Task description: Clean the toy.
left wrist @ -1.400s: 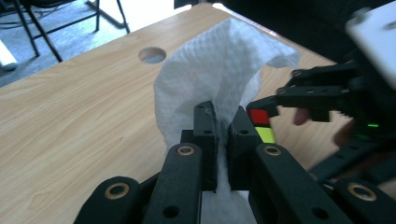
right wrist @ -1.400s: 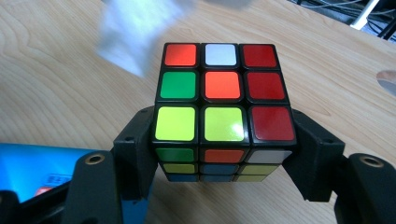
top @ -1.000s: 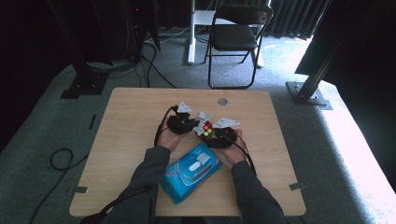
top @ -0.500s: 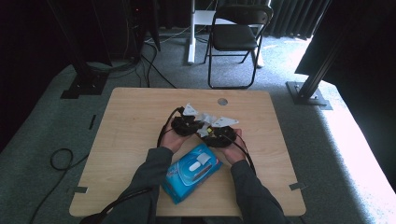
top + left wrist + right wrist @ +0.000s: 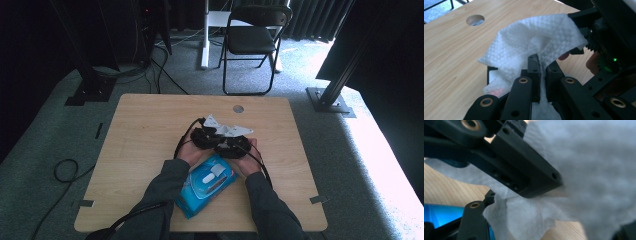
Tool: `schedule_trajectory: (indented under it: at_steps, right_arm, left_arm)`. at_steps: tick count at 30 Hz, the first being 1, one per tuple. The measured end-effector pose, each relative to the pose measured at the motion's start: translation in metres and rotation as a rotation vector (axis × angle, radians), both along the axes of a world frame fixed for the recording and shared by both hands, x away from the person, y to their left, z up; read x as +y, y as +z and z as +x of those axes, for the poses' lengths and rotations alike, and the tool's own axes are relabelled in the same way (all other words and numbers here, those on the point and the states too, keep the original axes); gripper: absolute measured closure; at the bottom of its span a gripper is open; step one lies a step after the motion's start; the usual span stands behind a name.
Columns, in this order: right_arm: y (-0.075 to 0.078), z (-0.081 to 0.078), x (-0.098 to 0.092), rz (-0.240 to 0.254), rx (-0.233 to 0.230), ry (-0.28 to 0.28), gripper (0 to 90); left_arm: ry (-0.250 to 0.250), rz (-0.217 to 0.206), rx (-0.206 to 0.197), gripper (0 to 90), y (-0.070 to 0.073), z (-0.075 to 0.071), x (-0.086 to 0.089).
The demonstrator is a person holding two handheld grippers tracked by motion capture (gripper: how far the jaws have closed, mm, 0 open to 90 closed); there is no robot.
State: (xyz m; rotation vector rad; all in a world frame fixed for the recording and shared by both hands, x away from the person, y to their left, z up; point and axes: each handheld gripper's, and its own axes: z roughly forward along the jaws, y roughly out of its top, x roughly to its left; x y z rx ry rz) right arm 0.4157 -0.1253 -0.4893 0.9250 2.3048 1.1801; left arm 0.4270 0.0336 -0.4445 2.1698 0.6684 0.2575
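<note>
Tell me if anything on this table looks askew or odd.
Nothing is spilled or damaged. The white wipe is bunched and crumpled where the left tongs pinch it. The blue wipes pack lies at a slant on the table, its flap lifted.

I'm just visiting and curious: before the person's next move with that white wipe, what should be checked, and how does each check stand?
1. Left gripper shut on the white wipe: ok.
2. Right gripper gripping something: cannot tell; the wipe blurs its view.
3. Small cube-like thing under the wipe identified: cannot tell, mostly covered.
4. Blue wipes pack lies apart from the grippers, nearer the person: ok.
5. Table has bare wood beside the work: ok.
</note>
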Motion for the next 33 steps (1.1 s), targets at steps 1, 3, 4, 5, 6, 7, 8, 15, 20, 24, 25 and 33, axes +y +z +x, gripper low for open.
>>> schedule_trajectory:
  at_steps: [1, 3, 4, 5, 6, 7, 8, 15, 20, 24, 25, 33]
  right_arm:
    - [0.000, 0.000, 0.000, 0.001, -0.001, 0.000, 34.3]
    - [0.000, 0.000, -0.001, 0.007, -0.003, 0.000, 34.3]
    - [0.000, 0.000, -0.001, 0.008, -0.003, 0.002, 34.3]
    - [-0.001, -0.001, -0.001, 0.008, -0.003, 0.003, 34.3]
    - [-0.001, -0.001, -0.001, 0.009, -0.002, 0.005, 34.3]
    - [-0.001, -0.001, -0.001, 0.010, -0.001, 0.007, 34.3]
    - [-0.002, -0.002, -0.001, 0.010, -0.002, 0.008, 34.3]
    - [-0.002, -0.004, 0.001, 0.009, -0.009, 0.024, 34.3]
    - [0.000, -0.005, 0.001, 0.009, -0.020, 0.039, 34.3]
    - [0.000, -0.007, 0.001, 0.006, -0.019, 0.041, 34.3]
    - [0.000, -0.006, 0.001, 0.005, -0.021, 0.041, 34.3]
    - [0.002, -0.008, -0.001, 0.010, -0.027, 0.042, 34.3]
  left_arm:
    - [0.000, -0.002, 0.001, 85.2, 0.000, 0.000, 0.000]
    - [-0.003, -0.002, 0.001, 85.2, 0.000, 0.000, -0.001]
    - [-0.002, -0.001, 0.001, 85.2, 0.000, 0.001, -0.001]
    - [-0.001, -0.001, 0.001, 85.2, 0.000, 0.001, -0.001]
    - [-0.001, -0.001, 0.002, 85.2, -0.001, 0.001, -0.002]
    - [-0.001, 0.001, 0.001, 85.2, -0.001, 0.001, -0.002]
    - [-0.002, 0.001, -0.002, 85.2, -0.001, 0.001, -0.002]
    - [0.016, -0.008, -0.008, 85.2, 0.000, 0.006, 0.001]
    - [0.053, -0.032, -0.012, 85.2, 0.001, 0.013, 0.010]
    - [0.092, -0.043, -0.011, 85.2, 0.000, 0.017, 0.019]
    - [0.101, -0.044, -0.012, 85.2, 0.000, 0.019, 0.021]
    - [0.176, -0.043, 0.003, 85.2, -0.003, 0.026, 0.036]
